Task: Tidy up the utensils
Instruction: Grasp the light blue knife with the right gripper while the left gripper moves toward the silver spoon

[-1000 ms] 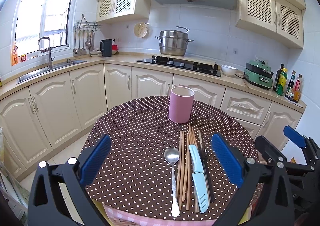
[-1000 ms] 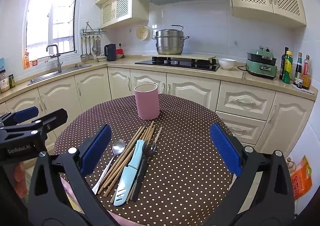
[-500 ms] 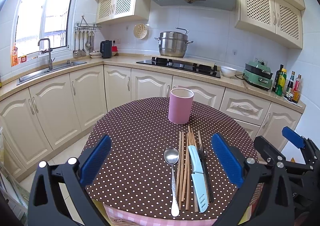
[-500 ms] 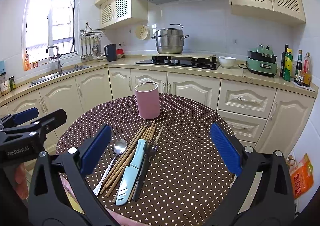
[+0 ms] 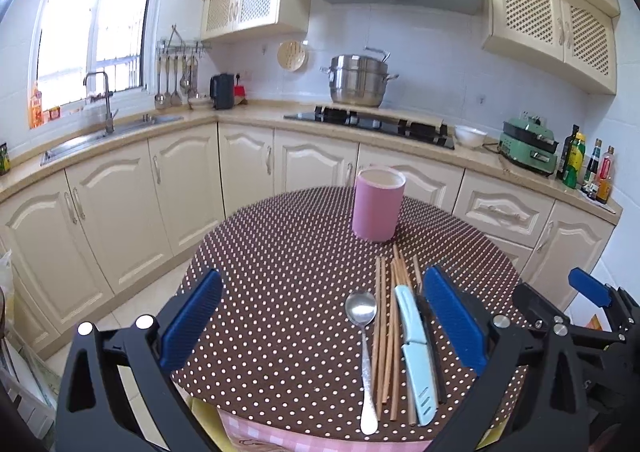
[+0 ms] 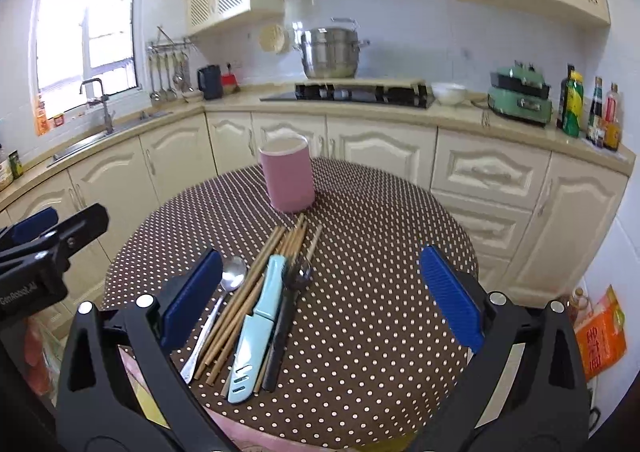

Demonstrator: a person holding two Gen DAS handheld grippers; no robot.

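Observation:
A pink cylindrical holder (image 5: 378,205) (image 6: 287,178) stands upright on the round polka-dot table (image 5: 280,272) (image 6: 380,292). In front of it lie a silver spoon (image 5: 363,332) (image 6: 224,300), several wooden chopsticks (image 5: 385,324) (image 6: 256,284), a light blue sheathed knife (image 5: 414,348) (image 6: 258,320) and a dark utensil (image 6: 288,308), side by side. My left gripper (image 5: 322,326) is open and empty above the table's near edge. My right gripper (image 6: 320,298) is open and empty, above the utensils' near ends. The right gripper also shows at the right edge of the left wrist view (image 5: 584,312).
Cream kitchen cabinets and a counter curve behind the table, with a sink (image 5: 100,132), a stove with a steel pot (image 5: 358,80), a green appliance (image 5: 528,148) and bottles (image 5: 588,168). An orange bag (image 6: 600,336) lies on the floor at the right.
The right gripper has moved forward and lower over the utensils, which look nearer now. The left gripper has barely moved. Both stay open and empty.

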